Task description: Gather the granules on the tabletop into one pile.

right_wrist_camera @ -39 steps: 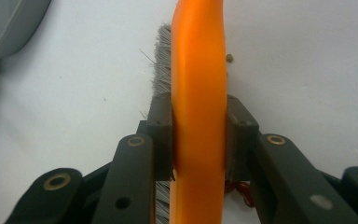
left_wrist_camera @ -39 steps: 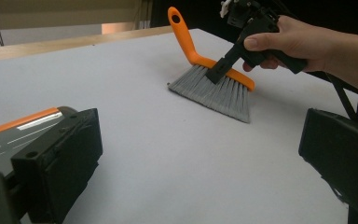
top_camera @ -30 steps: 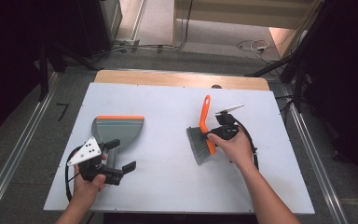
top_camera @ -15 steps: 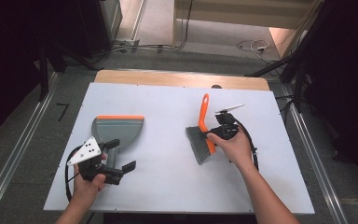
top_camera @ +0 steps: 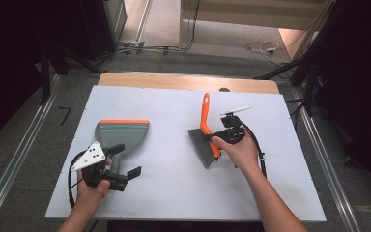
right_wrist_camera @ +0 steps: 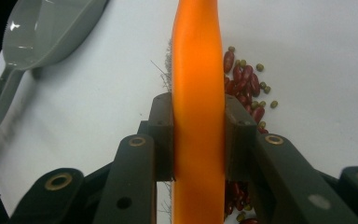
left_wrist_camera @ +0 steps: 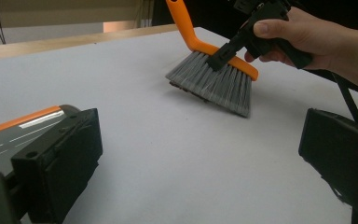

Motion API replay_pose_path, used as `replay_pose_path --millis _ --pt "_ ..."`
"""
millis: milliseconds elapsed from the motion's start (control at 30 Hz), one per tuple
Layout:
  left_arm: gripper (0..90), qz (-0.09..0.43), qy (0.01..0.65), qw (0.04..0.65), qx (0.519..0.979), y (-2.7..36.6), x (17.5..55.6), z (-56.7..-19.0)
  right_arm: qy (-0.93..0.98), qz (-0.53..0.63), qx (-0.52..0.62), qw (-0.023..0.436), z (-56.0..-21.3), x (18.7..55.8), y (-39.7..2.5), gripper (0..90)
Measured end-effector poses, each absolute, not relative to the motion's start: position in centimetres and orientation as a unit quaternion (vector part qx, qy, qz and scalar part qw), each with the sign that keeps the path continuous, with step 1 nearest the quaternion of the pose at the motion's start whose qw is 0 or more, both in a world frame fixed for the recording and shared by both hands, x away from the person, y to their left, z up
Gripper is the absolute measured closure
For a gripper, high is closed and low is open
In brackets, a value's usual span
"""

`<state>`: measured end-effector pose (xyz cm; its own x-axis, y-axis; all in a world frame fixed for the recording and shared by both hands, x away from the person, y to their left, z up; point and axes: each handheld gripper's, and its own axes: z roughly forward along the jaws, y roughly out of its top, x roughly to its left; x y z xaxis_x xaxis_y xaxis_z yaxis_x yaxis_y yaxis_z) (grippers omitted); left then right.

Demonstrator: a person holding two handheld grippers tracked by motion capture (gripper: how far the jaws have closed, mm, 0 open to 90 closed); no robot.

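Note:
A hand brush with an orange back [top_camera: 205, 113] and grey bristles [top_camera: 200, 145] stands on the white table, right of centre. My right gripper [top_camera: 221, 136] is shut on its orange back [right_wrist_camera: 198, 93], one jaw on each side. Red and green beans [right_wrist_camera: 244, 74] lie beside the bristles. A grey dustpan with an orange lip [top_camera: 123, 131] lies flat at the left, also seen as the dustpan [right_wrist_camera: 42, 28]. My left gripper [top_camera: 125, 160] stands open just in front of its handle, nothing between its jaws [left_wrist_camera: 198, 158]. Ahead of it are the brush [left_wrist_camera: 209, 79] and the right gripper [left_wrist_camera: 261, 28].
The white table top [top_camera: 174, 193] has a wooden strip [top_camera: 183, 81] along its far edge. Metal floor rails [top_camera: 19, 159] run down both sides. Cables trail from each gripper over the table.
The right gripper and the brush have edged slightly to the left. The left gripper and the dustpan have stayed in place.

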<state>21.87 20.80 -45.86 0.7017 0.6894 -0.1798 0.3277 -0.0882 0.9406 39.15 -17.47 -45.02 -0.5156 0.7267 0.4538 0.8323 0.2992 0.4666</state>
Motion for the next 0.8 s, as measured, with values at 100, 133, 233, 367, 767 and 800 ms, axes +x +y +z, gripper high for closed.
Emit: replay_pose_path --millis 100,133,233,367,767,800 --pt "0.2 0.157 0.353 0.576 0.721 20.9 21.9 -45.8 -0.802 -0.346 -0.481 0.077 -44.5 39.1 -17.6 68.5" --pt "0.2 0.157 0.353 0.576 0.721 20.9 21.9 -45.8 -0.802 -0.348 -0.480 0.078 -44.3 39.0 -17.7 68.5" --pt "0.2 0.158 0.353 0.576 0.721 20.9 21.9 -45.8 -0.803 -0.353 -0.475 0.075 -43.8 38.9 -17.8 68.5" --pt "0.2 0.158 0.352 0.576 0.721 20.9 21.9 -45.8 -0.802 -0.361 -0.471 0.069 -43.1 38.7 -18.2 68.5" --pt "0.2 0.160 0.352 0.576 0.720 20.9 21.9 -45.8 -0.804 -0.371 -0.463 0.041 -42.1 38.0 -19.8 68.5" --pt "0.2 0.160 0.353 0.576 0.720 20.9 21.9 -45.8 -0.804 -0.369 -0.464 0.037 -42.0 37.9 -20.0 68.5"
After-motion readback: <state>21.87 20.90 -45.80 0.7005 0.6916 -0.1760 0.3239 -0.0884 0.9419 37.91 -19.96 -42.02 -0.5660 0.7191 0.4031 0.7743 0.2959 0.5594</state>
